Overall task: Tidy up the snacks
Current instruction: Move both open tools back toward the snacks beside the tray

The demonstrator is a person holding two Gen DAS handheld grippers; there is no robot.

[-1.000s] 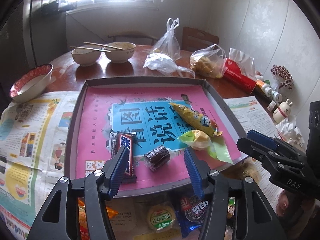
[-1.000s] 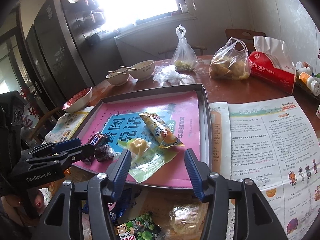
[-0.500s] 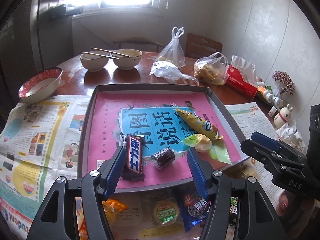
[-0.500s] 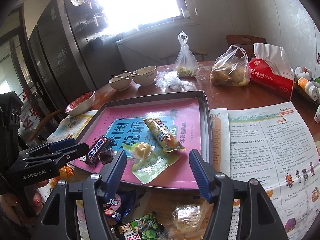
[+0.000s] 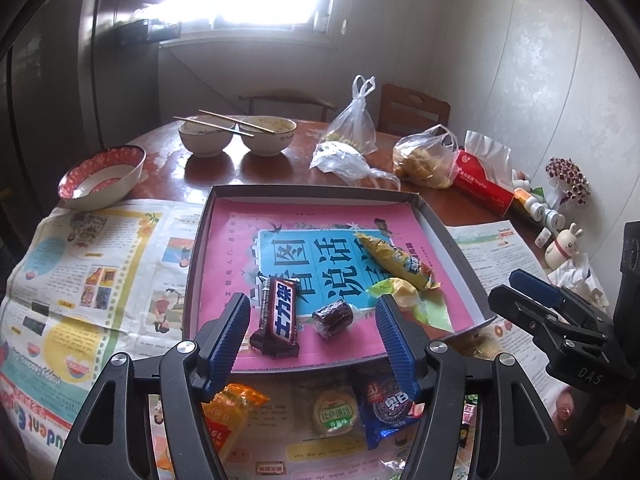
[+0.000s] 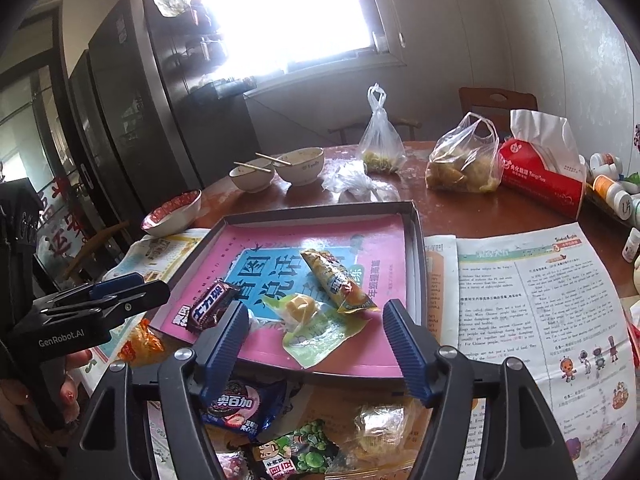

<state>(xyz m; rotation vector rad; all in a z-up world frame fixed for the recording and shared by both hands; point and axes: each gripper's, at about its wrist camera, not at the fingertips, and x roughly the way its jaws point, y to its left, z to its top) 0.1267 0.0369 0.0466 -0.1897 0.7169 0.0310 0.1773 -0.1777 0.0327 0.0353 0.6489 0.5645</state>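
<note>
Your right tongs' finger (image 6: 224,344) covers the dark wrapped roll; blue biscuit packet (image 6: 240,404) half hidden at desk's near edge.

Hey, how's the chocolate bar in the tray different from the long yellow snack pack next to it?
The chocolate bar has a dark brown wrapper with white lettering; the yellow snack pack is yellow-orange with a blue patch. The chocolate bar is flat and rectangular, the yellow snack pack a tapered tube. The chocolate bar lies near the tray's front edge, the yellow snack pack farther back. Both lie sealed on the pink liner.
</note>
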